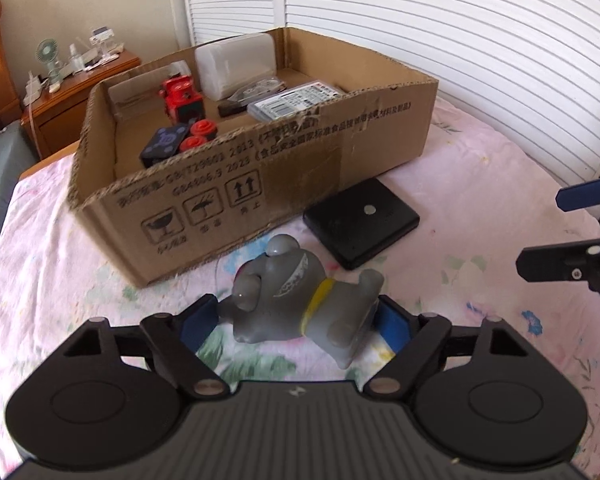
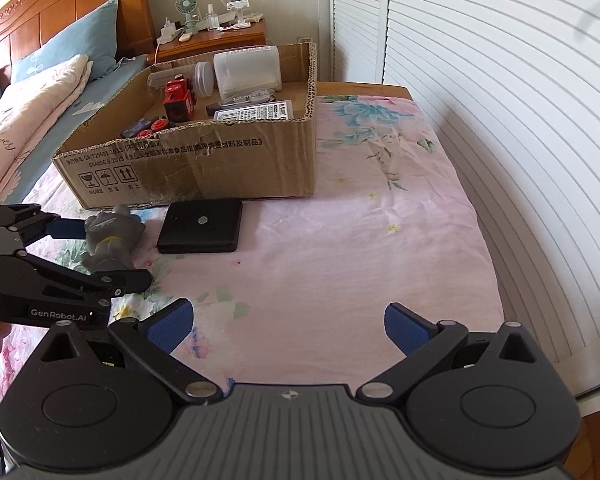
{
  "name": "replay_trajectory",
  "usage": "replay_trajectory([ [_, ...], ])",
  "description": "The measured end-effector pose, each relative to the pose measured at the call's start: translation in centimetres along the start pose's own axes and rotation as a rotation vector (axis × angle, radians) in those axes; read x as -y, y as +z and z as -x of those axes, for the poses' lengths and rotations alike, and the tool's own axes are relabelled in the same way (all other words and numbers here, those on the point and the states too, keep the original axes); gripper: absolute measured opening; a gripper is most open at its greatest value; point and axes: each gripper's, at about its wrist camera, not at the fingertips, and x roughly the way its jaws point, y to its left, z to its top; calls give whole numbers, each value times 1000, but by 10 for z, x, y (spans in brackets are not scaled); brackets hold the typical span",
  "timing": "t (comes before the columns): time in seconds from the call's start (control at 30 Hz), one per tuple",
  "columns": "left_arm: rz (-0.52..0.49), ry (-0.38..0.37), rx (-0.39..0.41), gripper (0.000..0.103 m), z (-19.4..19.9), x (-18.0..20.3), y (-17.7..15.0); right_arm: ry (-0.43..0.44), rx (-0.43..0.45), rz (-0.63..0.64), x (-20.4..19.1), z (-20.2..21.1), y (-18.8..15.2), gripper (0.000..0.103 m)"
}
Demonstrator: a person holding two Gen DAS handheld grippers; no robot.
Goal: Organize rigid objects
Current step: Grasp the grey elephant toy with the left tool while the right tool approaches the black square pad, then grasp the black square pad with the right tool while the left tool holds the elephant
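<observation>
One grey toy (image 1: 296, 300) — yellow-collared, lying sideways — seemingly pinched between left gripper's (image 1: 300, 320) part-open jaws.

Right gripper (image 1: 548, 232) cut by frame edge — nightstand clutter (image 2: 216, 20) too small to identify.

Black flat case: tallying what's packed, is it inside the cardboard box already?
No, the black flat case lies on the bedspread outside the cardboard box.
</observation>
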Motion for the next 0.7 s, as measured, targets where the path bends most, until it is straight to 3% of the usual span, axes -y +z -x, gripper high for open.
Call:
replay_trajectory([
  [0.4,257,166,-55,85,28,-32,-30,72,-40,123,-32,-36,7,103],
  [0.7,162,101,1,91,44,-39,-34,56,2,139,-59,-67,35,103],
])
